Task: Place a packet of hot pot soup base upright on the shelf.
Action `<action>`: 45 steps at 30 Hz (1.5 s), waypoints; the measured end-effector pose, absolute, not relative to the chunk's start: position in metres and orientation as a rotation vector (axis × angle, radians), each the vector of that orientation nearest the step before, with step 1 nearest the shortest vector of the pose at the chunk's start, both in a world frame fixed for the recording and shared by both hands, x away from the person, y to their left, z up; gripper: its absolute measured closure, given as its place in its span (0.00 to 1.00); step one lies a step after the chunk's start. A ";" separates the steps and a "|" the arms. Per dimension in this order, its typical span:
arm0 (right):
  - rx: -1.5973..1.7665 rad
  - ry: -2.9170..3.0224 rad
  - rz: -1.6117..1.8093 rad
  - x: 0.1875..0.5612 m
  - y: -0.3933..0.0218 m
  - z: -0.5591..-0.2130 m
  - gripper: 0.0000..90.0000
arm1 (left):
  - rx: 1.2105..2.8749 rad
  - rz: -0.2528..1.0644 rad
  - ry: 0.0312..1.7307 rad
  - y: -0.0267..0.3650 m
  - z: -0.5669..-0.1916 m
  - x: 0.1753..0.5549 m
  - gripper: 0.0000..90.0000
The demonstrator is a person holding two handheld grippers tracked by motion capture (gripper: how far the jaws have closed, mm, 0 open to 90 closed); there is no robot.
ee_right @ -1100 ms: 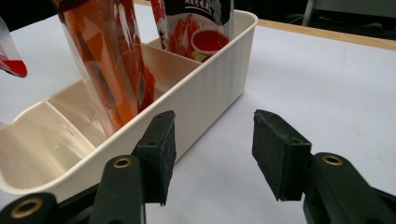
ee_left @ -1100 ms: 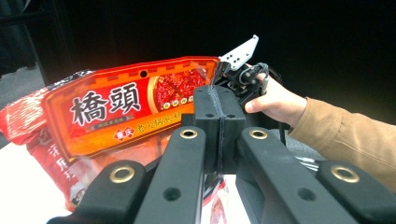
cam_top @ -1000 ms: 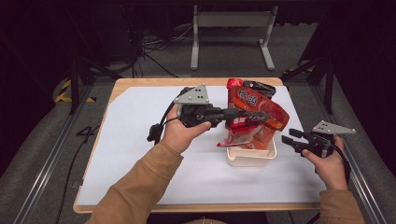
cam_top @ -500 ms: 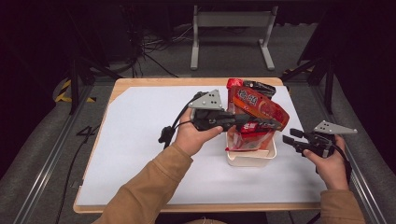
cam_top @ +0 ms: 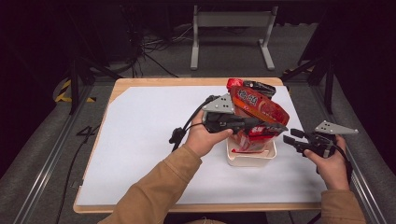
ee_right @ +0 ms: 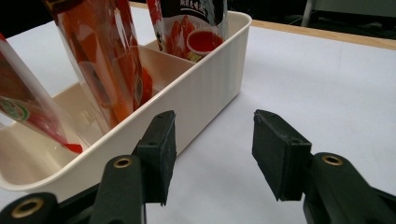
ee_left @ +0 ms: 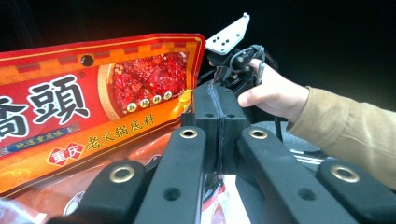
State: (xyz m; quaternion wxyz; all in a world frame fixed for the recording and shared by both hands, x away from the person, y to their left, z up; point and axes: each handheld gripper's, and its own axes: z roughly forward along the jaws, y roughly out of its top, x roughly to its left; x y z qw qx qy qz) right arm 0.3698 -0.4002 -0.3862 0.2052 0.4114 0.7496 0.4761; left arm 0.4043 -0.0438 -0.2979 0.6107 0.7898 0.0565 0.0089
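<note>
Upright in the cream bin (cam_top: 251,160), red sauce pouches (cam_top: 254,112) (left jaws clenched empty, right jaws released).

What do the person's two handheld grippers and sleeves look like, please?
Both the left gripper and right gripper are black with brass-coloured rivets, grey three-cornered plates on top and trailing black cables. The sleeves are tan.

The high view looks down over the table (cam_top: 140,140); both gripper views sit close (sharing the cream bin (ee_right: 205,88)).
</note>
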 end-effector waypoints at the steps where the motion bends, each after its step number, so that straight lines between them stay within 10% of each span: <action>1: 1.147 2.090 1.327 0.370 -0.400 -0.386 0.55 | 1.823 0.019 0.129 -0.045 -0.299 0.405 1.00; 45: 1.145 2.107 1.318 0.371 -0.399 -0.389 0.55 | 1.850 -0.008 0.218 -0.038 -0.345 0.419 0.94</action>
